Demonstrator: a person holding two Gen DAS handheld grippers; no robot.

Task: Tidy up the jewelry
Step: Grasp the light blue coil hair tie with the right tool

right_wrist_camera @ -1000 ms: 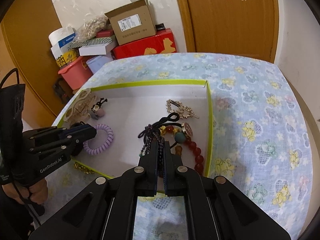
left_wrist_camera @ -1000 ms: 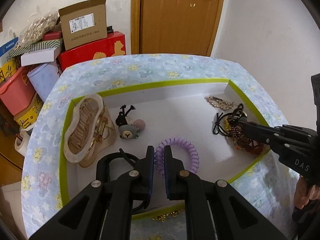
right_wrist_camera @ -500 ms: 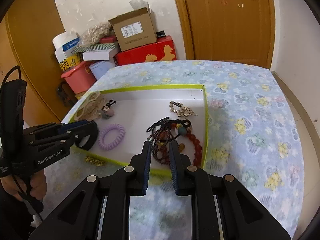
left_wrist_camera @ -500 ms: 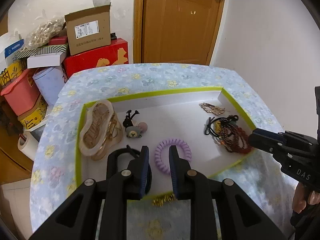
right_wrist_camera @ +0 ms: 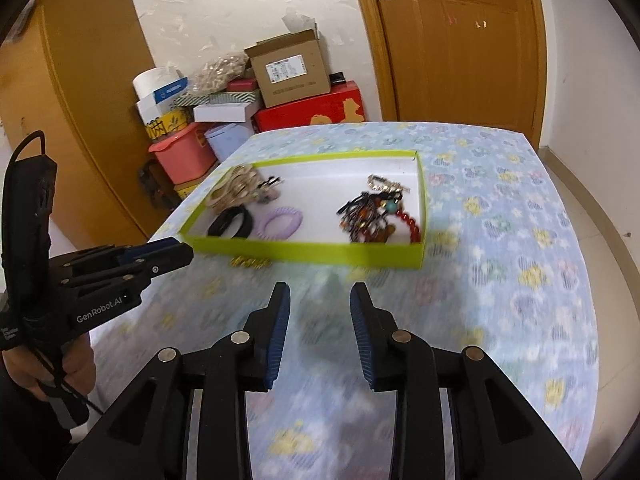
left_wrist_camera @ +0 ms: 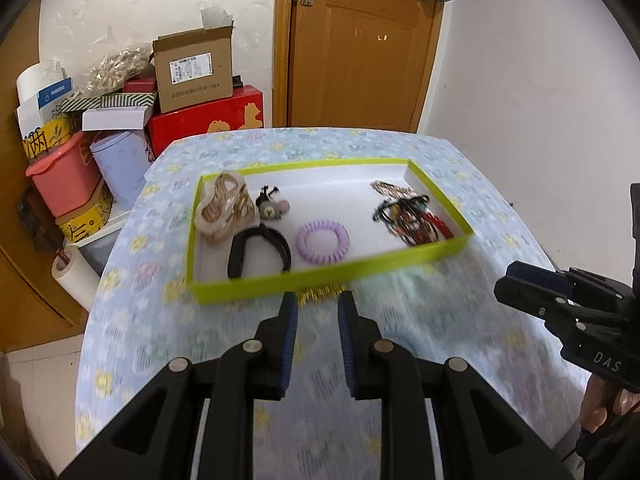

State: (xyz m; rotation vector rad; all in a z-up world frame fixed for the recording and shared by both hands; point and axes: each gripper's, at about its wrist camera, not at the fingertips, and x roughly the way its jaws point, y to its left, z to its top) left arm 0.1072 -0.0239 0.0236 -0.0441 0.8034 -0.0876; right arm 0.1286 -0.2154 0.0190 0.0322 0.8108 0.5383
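Left black two-finger gripper [left_wrist_camera: 317, 304]: jaws parted, nothing between, angled downward. Right black two-finger gripper [right_wrist_camera: 320, 294]: jaws opening, empty, angled downward. A hand [right_wrist_camera: 60, 364] grips the left handle.

Stacked boxes [left_wrist_camera: 192, 68] and a pink tub [left_wrist_camera: 64, 178] beside a wooden door [left_wrist_camera: 360, 44].

Lime-green tray [left_wrist_camera: 332, 276] with a white floor on a pale blue floral cloth [right_wrist_camera: 520, 280]. Inside: lilac coil hair tie [left_wrist_camera: 323, 241], black hairband [left_wrist_camera: 259, 249], grey mouse clip [left_wrist_camera: 271, 210], red beads [right_wrist_camera: 412, 224]. Black tongs [right_wrist_camera: 320, 300], blue ribbed pads [right_wrist_camera: 278, 332].
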